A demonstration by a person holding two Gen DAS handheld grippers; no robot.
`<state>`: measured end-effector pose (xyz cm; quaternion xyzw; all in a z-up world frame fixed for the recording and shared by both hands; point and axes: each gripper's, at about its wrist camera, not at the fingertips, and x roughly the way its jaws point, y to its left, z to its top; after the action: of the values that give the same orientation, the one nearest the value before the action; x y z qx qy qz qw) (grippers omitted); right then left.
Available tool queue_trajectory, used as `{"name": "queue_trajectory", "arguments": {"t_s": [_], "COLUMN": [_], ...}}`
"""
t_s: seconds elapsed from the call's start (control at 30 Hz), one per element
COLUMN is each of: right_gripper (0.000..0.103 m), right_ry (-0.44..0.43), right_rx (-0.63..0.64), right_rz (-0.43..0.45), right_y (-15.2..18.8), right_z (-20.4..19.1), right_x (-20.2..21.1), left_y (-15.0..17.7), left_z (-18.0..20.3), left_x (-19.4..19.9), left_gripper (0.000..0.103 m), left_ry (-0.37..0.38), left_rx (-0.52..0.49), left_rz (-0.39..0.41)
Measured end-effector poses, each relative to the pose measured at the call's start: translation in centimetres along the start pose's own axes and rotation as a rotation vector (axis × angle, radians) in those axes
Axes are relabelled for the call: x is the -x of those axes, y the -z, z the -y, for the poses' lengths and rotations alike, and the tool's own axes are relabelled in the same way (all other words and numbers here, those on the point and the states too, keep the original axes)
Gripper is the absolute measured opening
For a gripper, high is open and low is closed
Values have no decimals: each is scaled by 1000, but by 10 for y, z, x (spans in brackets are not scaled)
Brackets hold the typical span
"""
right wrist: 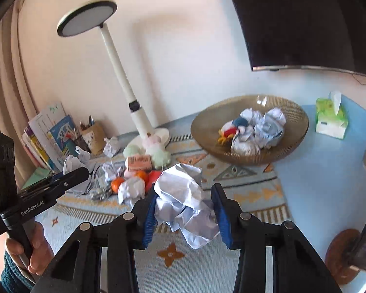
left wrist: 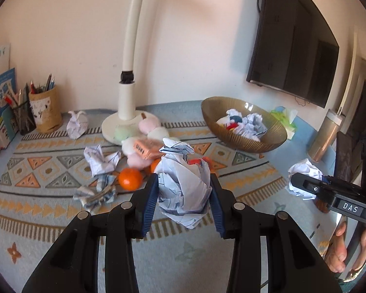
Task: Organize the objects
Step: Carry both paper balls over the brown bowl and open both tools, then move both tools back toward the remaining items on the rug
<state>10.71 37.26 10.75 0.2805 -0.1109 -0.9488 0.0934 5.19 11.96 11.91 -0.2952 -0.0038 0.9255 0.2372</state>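
Bright daylight, soft shadows, fisheye-warped dark edges.

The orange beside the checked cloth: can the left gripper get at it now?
Probably not yet: the left gripper is shut on a crumpled paper ball. The orange itself lies uncovered just ahead.

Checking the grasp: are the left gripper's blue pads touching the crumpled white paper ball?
Touching. The left wrist view shows both pads pressed against the crumpled white paper ball.
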Motion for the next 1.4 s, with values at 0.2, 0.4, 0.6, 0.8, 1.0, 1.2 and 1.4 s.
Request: {"name": "queue_trajectory", "arguments": {"t_s": [0.2, 0.4, 0.6, 0.8, 1.0, 1.2, 1.4], "right_gripper": [42, 42, 65, 66, 103, 103, 103], "right_ry": [154, 270, 290, 210, 72, 51, 134], "right_rx": [-81, -101, -157, -152, -147, -30, 100], "right_rz": [144, 131, 56, 39, 48, -29, -56], "right_y": [-70, -94, -89, -69, -17, 34, 55], "right_z": [27, 60, 92, 73, 21, -28, -45], "right_x": [-8, -51, -81, -58, -35, -67, -84], "left_y": [-91, -122, -116, -105, -68, -2, 50], "left_z": [53, 77, 91, 84, 54, -14, -98], "left_x": [-46, -123, -160, -130, -43, 6, 7], "left_gripper": [38, 38, 100, 100, 102, 102, 102], "left_ry": [53, 65, 47, 62, 48, -81, -322], "left_rx": [-76, -74, -116, -111, -62, 77, 232], "left_rz": [56, 19, 9, 3, 67, 48, 7]}}
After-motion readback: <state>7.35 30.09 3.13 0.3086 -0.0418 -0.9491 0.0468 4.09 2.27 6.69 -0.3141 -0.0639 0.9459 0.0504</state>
